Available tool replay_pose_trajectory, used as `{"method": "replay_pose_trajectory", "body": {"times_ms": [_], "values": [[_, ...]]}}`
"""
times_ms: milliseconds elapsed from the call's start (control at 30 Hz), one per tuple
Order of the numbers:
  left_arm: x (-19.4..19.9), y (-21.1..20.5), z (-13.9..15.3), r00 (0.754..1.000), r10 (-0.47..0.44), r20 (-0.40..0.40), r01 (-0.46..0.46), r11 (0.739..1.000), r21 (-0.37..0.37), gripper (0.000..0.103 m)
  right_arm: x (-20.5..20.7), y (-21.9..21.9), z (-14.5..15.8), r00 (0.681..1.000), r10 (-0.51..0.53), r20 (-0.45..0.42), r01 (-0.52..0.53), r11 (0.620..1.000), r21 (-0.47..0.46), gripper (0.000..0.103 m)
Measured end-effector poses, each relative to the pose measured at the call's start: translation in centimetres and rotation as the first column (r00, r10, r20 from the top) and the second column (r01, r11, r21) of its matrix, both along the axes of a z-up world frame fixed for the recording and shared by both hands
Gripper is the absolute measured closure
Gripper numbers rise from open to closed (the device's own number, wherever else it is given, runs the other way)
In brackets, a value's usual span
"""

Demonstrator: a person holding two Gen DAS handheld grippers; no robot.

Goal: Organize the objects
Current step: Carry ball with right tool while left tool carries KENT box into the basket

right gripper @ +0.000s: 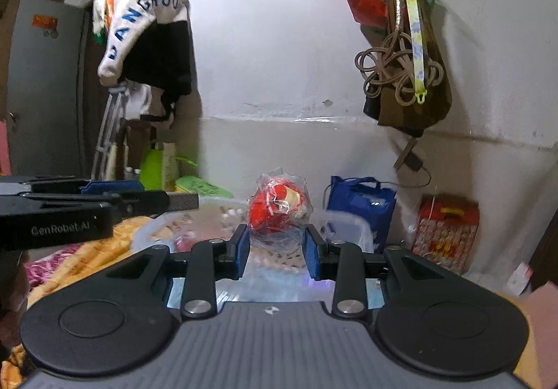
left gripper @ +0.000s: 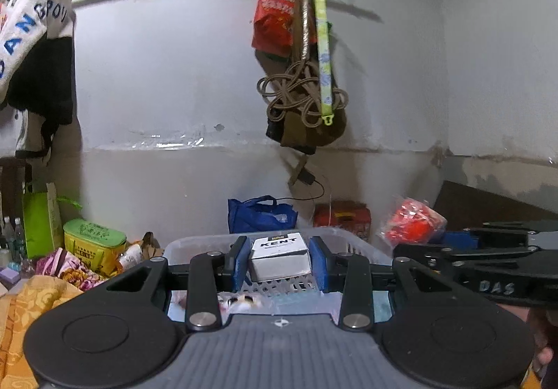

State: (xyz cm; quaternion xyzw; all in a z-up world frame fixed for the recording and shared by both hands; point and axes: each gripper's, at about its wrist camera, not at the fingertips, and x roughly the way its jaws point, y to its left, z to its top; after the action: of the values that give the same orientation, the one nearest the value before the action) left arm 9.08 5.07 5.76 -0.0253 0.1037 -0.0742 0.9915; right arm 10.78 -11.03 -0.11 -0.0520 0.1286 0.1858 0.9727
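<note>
My left gripper (left gripper: 280,258) is shut on a white Kent cigarette box (left gripper: 280,258), held level above a pale plastic basket (left gripper: 195,244). In the right wrist view my right gripper (right gripper: 278,241) is shut on a clear plastic bag with something red inside (right gripper: 279,207), above the same basket (right gripper: 348,225). The right gripper (left gripper: 474,249) with its red bag (left gripper: 411,221) also shows at the right of the left wrist view. The left gripper's body (right gripper: 87,204) crosses the left side of the right wrist view; its tips are hidden there.
A blue tote bag (left gripper: 259,214) and a red gift box (left gripper: 343,216) stand by the white wall. A green tin (left gripper: 92,239) and patterned orange and pink cloth (left gripper: 38,298) lie at left. Bags and rope (left gripper: 301,89) hang from a rail above.
</note>
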Motion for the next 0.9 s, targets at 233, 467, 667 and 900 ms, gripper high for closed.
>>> {"method": "replay_pose_trajectory", "body": {"times_ms": [233,467,667,900], "values": [[7.7,1.8,-0.3,0.986,0.065,-0.152,-0.074,0.995,-0.059,0.062,6.5,1.1,-0.8,0.992,-0.007,-0.123,0.007,1.0,-0.007,0.067],[9.8,2.1,-2.0,0.984,0.028,-0.178,-0.047,0.994,-0.103,0.026,8.0,1.7,-2.8,0.991,0.009,-0.134,-0.012,1.0,-0.025,0.033],[9.3,3.5,-2.1,0.991,0.036,-0.128,-0.055,0.987,-0.151,0.0,6.3,0.4,-2.9,0.997,-0.037,-0.066,0.043,0.995,0.085,0.003],[6.9,2.8,-0.8,0.995,0.045,-0.095,-0.053,0.994,-0.093,0.0,3.9,-0.1,-1.8,0.998,-0.037,-0.042,0.041,0.996,0.08,0.0]]}}
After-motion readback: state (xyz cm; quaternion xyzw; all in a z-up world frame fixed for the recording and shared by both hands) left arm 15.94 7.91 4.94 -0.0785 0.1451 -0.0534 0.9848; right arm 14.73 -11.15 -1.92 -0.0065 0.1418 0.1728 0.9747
